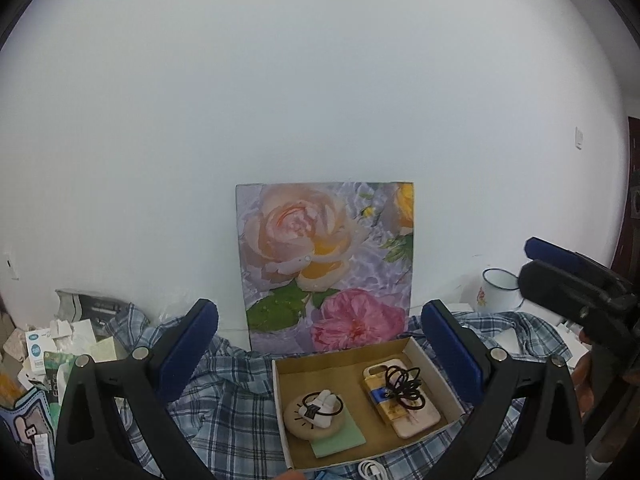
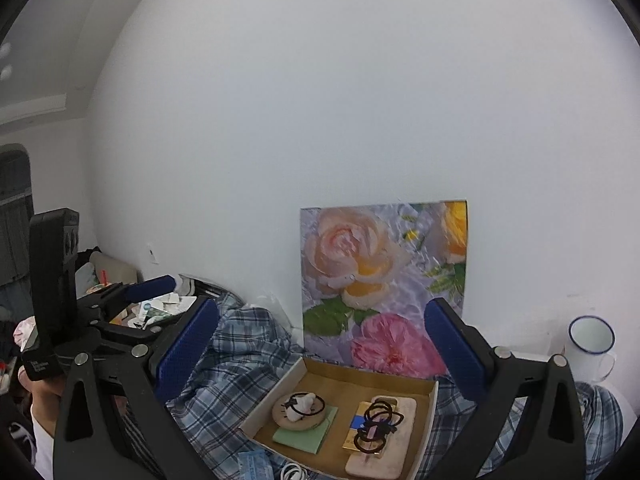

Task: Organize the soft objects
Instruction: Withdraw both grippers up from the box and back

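A shallow cardboard box [image 1: 344, 356] [image 2: 428, 408] sits on a blue plaid shirt [image 1: 224, 396] [image 2: 232, 364]. Inside lie a round beige pad [image 1: 298, 424] [image 2: 288, 416] with a white piece and black hair tie on it, a green sheet [image 1: 344, 438] [image 2: 312, 436], and a pink phone case [image 1: 416, 416] [image 2: 400, 432] topped with tangled black hair ties [image 1: 402, 388] [image 2: 376, 424]. My left gripper [image 1: 320, 356] is open and empty, raised above the box. My right gripper [image 2: 322, 344] is open and empty too, also above it. Each gripper shows in the other's view.
A floral panel [image 1: 326, 264] [image 2: 384, 280] leans on the white wall behind the box. A white enamel mug [image 1: 498, 290] [image 2: 590, 346] stands at the right. Papers and packets [image 1: 52, 352] clutter the left. A white cable [image 1: 370, 470] [image 2: 292, 472] lies before the box.
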Motion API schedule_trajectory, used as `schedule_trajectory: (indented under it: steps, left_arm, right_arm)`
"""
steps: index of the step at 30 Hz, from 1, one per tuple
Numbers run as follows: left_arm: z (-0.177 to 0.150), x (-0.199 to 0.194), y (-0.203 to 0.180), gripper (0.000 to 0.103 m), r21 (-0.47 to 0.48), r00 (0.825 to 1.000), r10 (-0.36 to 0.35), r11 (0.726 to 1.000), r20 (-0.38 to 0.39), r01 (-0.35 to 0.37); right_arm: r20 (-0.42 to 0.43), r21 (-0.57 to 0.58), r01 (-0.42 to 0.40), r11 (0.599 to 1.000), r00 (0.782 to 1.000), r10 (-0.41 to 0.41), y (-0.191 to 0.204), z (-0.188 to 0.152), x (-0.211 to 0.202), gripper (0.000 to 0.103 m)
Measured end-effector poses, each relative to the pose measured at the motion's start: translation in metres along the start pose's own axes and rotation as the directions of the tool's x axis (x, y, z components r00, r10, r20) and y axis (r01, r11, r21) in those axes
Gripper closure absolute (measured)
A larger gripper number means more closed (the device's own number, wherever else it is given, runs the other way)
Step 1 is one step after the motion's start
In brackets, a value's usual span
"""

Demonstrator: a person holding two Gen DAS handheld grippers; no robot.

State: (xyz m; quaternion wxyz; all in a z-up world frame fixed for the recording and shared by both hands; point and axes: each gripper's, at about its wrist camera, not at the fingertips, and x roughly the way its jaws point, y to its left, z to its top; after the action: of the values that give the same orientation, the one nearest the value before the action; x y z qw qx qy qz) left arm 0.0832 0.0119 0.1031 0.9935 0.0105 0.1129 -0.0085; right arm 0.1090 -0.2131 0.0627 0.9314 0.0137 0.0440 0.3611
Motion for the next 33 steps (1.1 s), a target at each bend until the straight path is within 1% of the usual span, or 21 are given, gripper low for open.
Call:
schedule_trajectory:
  steps: [2, 4, 7, 9, 11, 14, 21, 25, 28, 33]
  left_arm:
    - [0.002, -0.002, -0.001, 0.0, -0.009, 1.0, -0.004, 1.0, 0.012, 0.004]
    - [0.003, -0.002, -0.003, 0.0, -0.012, 1.0, -0.004, 1.0, 0.002, 0.004]
    - [0.002, -0.006, -0.009, 0.0, 0.02, 1.0, 0.005, 1.0, 0.0, -0.005]
    - [0.001, -0.01, -0.011, 0.0, 0.024, 1.0, 0.011, 1.0, 0.015, -0.011]
    - [-0.003, -0.013, -0.012, 0.0, 0.017, 1.0, 0.002, 1.0, 0.026, -0.002]
    - [-0.012, -0.015, -0.014, 0.0, 0.009, 1.0, -0.017, 1.0, 0.005, 0.017]
    - [-0.039, -0.015, -0.03, 0.0, 0.075, 0.999, -0.021, 0.997, -0.033, 0.023]
    - [-0.058, -0.01, -0.032, 0.0, 0.083, 0.997, -0.037, 0.996, -0.061, 0.042]
    - [-0.075, 0.0, -0.029, 0.0, 0.066, 0.991, -0.074, 0.994, -0.114, 0.082]
    - [-0.096, 0.016, -0.017, 0.0, 0.048, 0.985, -0.045, 0.997, -0.166, 0.054]
  right_arm:
    - [-0.001, -0.027, 0.007, 1.0, 1.0, -0.007, 0.004, 0.001, 0.0, 0.0]
    - [-0.003, -0.035, 0.012, 0.999, 1.0, -0.013, 0.007, 0.002, -0.001, 0.0]
    - [-0.008, -0.048, -0.002, 0.999, 1.0, 0.001, 0.01, 0.001, -0.004, 0.0]
    - [-0.011, -0.065, 0.011, 0.998, 1.0, -0.012, 0.013, 0.0, -0.008, 0.0]
    - [-0.011, -0.073, 0.011, 0.997, 1.0, -0.012, 0.014, -0.002, -0.013, 0.0]
    - [-0.014, -0.086, 0.01, 0.996, 1.0, -0.011, 0.016, -0.009, -0.019, 0.0]
    - [-0.042, -0.135, -0.009, 0.991, 0.999, 0.003, 0.021, -0.038, -0.025, 0.0]
    - [-0.07, -0.12, -0.027, 0.992, 0.997, 0.018, 0.016, -0.059, -0.019, 0.0]
    - [-0.106, -0.099, -0.034, 0.994, 0.994, 0.023, 0.011, -0.075, -0.012, 0.0]
    - [-0.151, -0.084, -0.027, 0.996, 0.988, 0.014, 0.007, -0.09, -0.002, 0.0]
